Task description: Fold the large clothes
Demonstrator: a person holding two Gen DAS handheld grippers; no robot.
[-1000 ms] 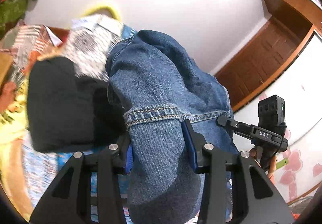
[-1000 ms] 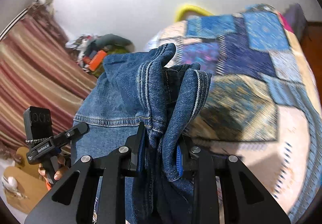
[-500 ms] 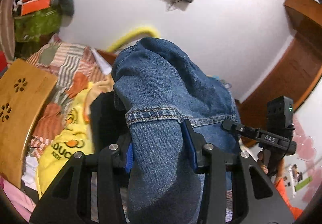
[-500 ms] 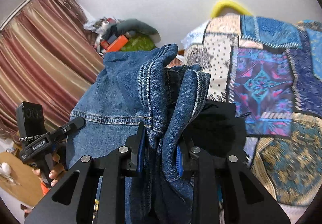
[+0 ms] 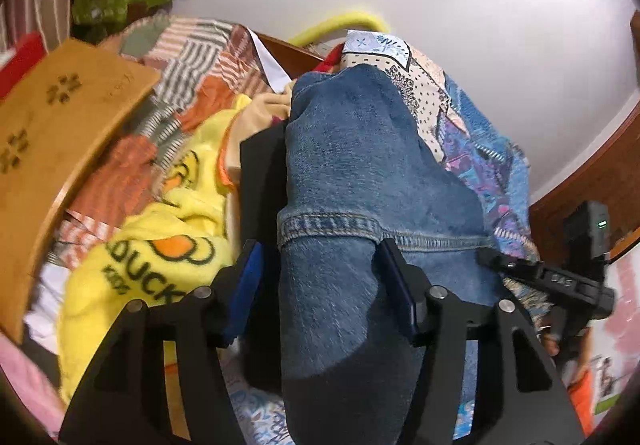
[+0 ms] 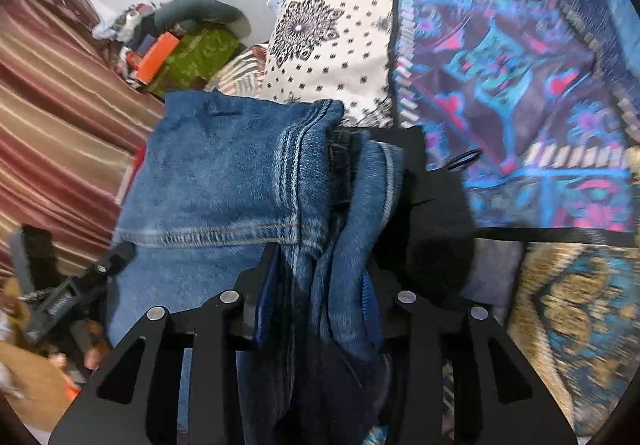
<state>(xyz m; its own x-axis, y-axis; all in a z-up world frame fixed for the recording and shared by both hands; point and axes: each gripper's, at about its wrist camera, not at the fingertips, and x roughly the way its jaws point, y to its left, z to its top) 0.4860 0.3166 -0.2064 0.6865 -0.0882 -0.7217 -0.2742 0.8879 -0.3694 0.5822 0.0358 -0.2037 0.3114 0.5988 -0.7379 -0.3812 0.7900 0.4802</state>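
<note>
Denim jeans [image 5: 352, 173] span both grippers and hang over the bed's patchwork cover [image 6: 520, 93].

Left gripper [image 5: 320, 269]:
- Jaws have just been opening; approx. mid-width now.
- Hem end of the jeans lies between the fingers [image 5: 404, 285].
- Left-side blue pad stands clear of the cloth, gap visible. Right-side pad sits against the denim; cannot tell if it presses.
- No firm clamp visible.

Right gripper [image 6: 320, 285]:
- Jaws have just been opening; gap narrow.
- Bunched seam edge of the jeans, several layers thick, fills the space between the fingers [image 6: 264, 285].
- Pads [image 6: 370, 309] close at both sides of the bundle; cannot tell whether they press on it.

Jeans position:
- Hem line runs level across both views, just ahead of the fingertips.
- Body of the jeans drapes fwd over a black garment [image 6: 432, 229] lying on the cover.

Surroundings:
- Yellow duck-print blanket [image 5: 160, 245] left of the jeans in left wrist view, w/ a wooden board [image 5: 60, 149] beyond it.
- Striped curtain [image 6: 48, 93] at far left in right wrist view.
- Right gripper's body shows at right edge of left wrist view.
</note>
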